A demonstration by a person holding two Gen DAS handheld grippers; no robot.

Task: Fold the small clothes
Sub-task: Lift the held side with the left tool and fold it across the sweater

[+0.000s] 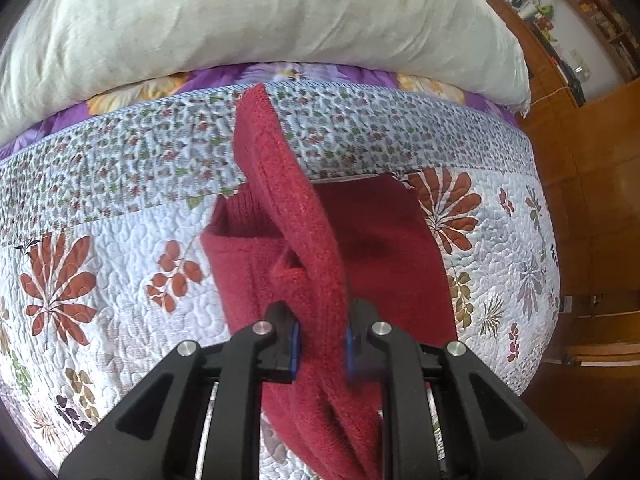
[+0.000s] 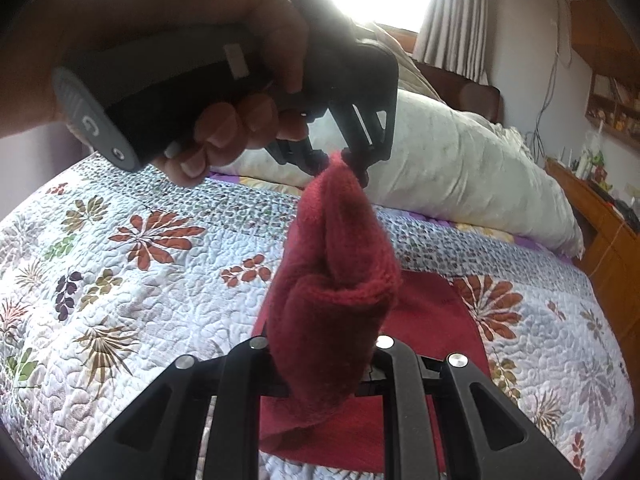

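A dark red fleece garment [image 1: 308, 220] lies partly flat on the flowered quilt [image 1: 100, 280]. One strip of it is lifted and runs toward the camera. My left gripper [image 1: 322, 322] is shut on that strip, with blue pads pressing both sides. From the right wrist, the same red garment [image 2: 332, 280] hangs as a raised fold between the two grippers. My right gripper [image 2: 322, 354] is shut on its lower end, fingertips hidden by cloth. A hand [image 2: 224, 120] holds the left gripper [image 2: 342, 164] above, pinching the top of the fold.
A large white pillow [image 1: 240, 20] lies across the back of the bed on a purple flowered sheet [image 1: 280, 74]. Wooden furniture [image 1: 592, 200] and shelves stand past the bed's right edge. A bright window with curtains [image 2: 452, 12] is behind.
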